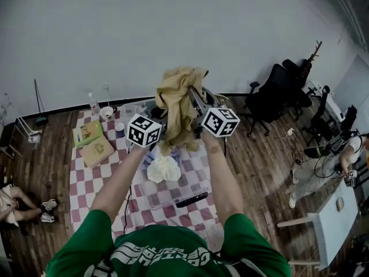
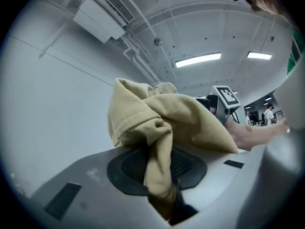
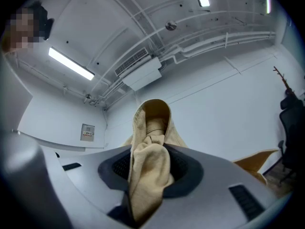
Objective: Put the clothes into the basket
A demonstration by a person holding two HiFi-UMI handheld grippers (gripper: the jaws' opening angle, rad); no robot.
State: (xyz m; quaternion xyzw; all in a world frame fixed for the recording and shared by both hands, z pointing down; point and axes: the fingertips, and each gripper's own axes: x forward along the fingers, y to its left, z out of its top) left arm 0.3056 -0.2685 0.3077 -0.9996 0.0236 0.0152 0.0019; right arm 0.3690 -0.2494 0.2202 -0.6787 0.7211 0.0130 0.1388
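Head view: holding tan garment (image 1: 180, 103) up high between left tongs (image 1: 166, 119) and right tongs (image 1: 192, 92), above white garment (image 1: 163, 169) on checkered cloth (image 1: 81, 180). Left gripper view: clamped narrow on a bunched fold of tan garment, remainder draped over the jaw. Right gripper view: likewise pinched shut on a fold, with a loop of fabric standing above the pads.

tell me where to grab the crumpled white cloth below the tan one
Likely pinch a raised fold on top of the white cloth, coming straight down: it lies in a crumpled heap with no loose edge sticking out.
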